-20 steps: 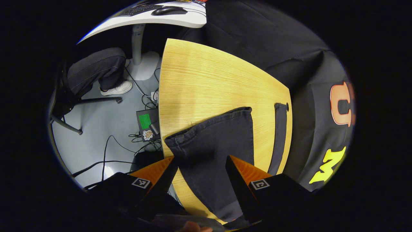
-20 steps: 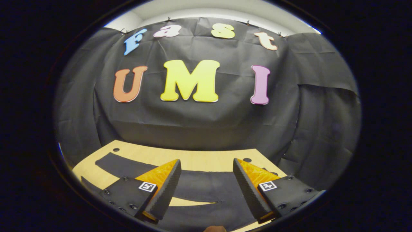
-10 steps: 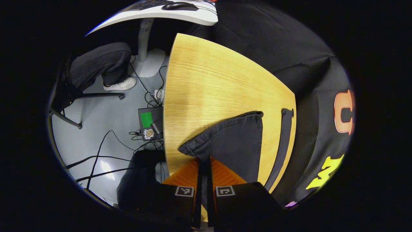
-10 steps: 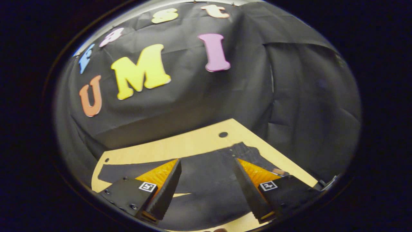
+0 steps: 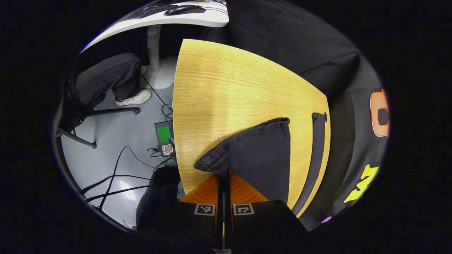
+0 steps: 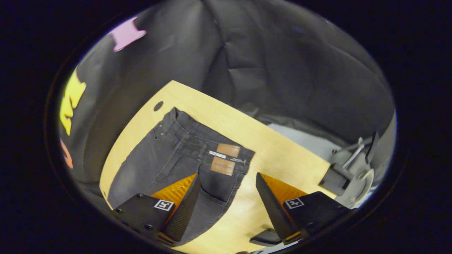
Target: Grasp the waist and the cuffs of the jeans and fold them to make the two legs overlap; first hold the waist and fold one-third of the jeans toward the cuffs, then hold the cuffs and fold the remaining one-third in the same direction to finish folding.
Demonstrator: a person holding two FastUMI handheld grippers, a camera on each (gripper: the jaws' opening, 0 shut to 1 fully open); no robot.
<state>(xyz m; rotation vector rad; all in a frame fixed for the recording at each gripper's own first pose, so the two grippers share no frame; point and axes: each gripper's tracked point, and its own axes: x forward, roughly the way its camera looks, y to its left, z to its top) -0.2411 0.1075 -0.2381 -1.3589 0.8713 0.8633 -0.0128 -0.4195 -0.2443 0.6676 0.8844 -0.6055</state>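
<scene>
Dark denim jeans [image 6: 183,155] lie flat on the wooden worktop [image 5: 226,91], waist toward the right tool [image 6: 226,208], legs running to the left tool [image 5: 223,176]. That left tool is clamped together on the near cuff [image 5: 254,151]; the right one hangs with its fingers apart over the waist, gripping nothing. To do this well, I judge the right should pinch the near waist edge, then both lift and carry that side across evenly so the legs overlap. One pair of jeans, two legs, two tools.
</scene>
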